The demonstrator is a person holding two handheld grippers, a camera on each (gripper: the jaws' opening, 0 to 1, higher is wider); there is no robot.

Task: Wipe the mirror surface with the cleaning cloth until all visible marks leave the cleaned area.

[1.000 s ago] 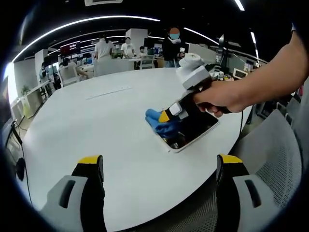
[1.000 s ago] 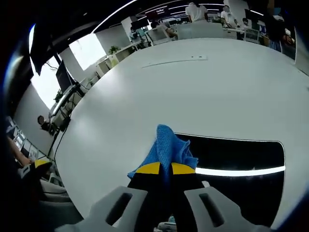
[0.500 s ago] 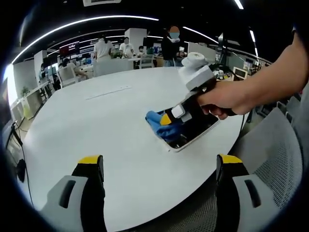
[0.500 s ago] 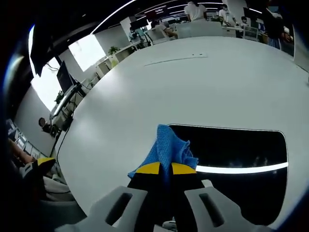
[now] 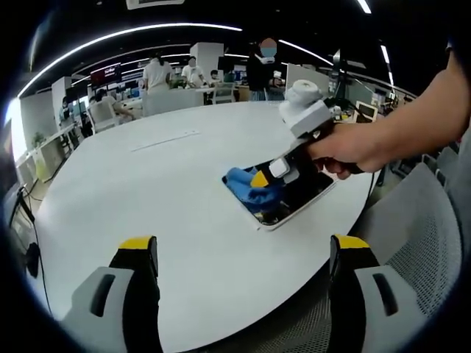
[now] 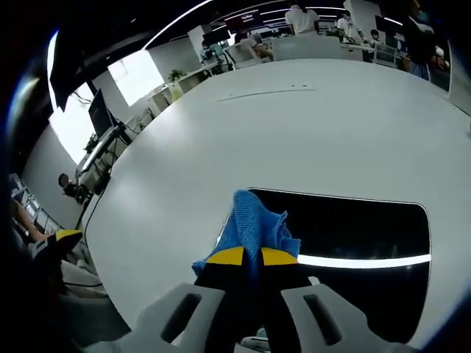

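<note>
One big white desk (image 5: 147, 191) holds one mirror (image 6: 353, 235) near its edge. My right tool (image 6: 246, 256) pinches one blue cloth (image 6: 254, 228) tight, on the mirror's end. My left tool (image 5: 246, 254) hangs wide apart, holding nothing.

In the right gripper view, the right gripper (image 6: 246, 257) covers the lower folds of the blue cloth (image 6: 254, 228) at 6 o'clock, and the mirror (image 6: 353, 243) is cut off toward 4 o'clock. In the left gripper view, cloth and gripper hide much of the mirror (image 5: 298, 198); any marks are too small to tell.
</note>
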